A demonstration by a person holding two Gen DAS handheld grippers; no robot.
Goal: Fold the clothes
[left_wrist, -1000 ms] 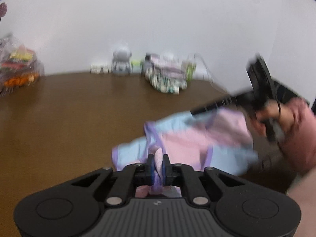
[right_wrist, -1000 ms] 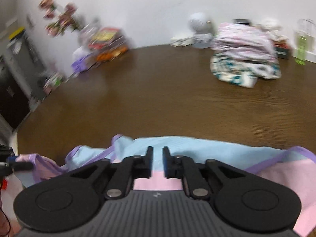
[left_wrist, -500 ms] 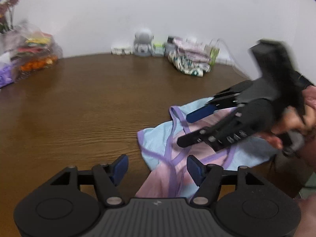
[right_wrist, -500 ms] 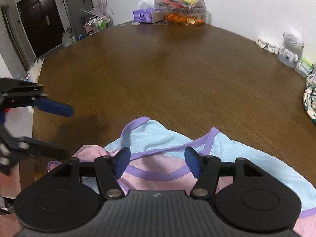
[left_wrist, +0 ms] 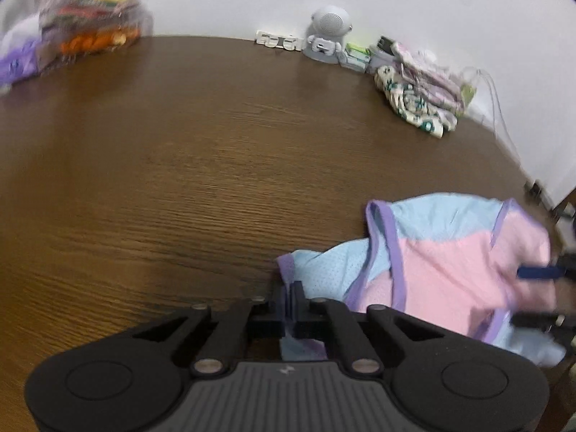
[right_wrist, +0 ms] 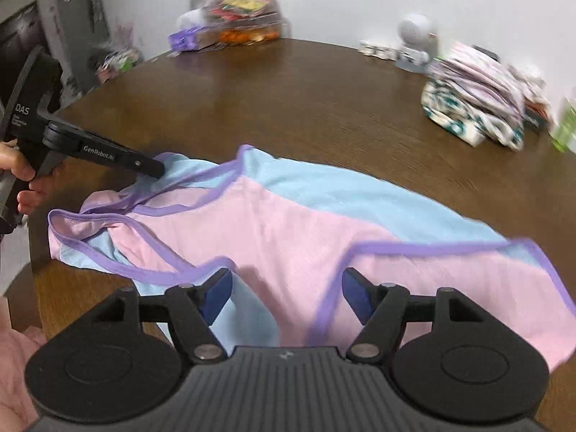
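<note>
A pink and light-blue tank top with purple trim [right_wrist: 288, 223] lies rumpled on the near part of the brown table [right_wrist: 306, 82]; it also shows in the left wrist view [left_wrist: 450, 252]. My left gripper [left_wrist: 288, 297] is shut on a purple-trimmed strap of the top; in the right wrist view it comes in from the left [right_wrist: 158, 171], pinching that strap. My right gripper [right_wrist: 286, 297] is open and empty, low over the pink part of the top near its lower armhole. Its fingers [left_wrist: 536, 272] show blurred at the right edge of the left wrist view.
A stack of folded clothes [left_wrist: 421, 93] [right_wrist: 475, 108] sits at the far right of the table. A small grey robot-shaped speaker [left_wrist: 327, 36] and white trinkets stand by the wall. A bag of colourful snacks [left_wrist: 93, 21] [right_wrist: 244, 18] is at the far left.
My left gripper was open half a second ago and has shut on the strap. My right gripper stays open and has swung over the pink body of the top.
</note>
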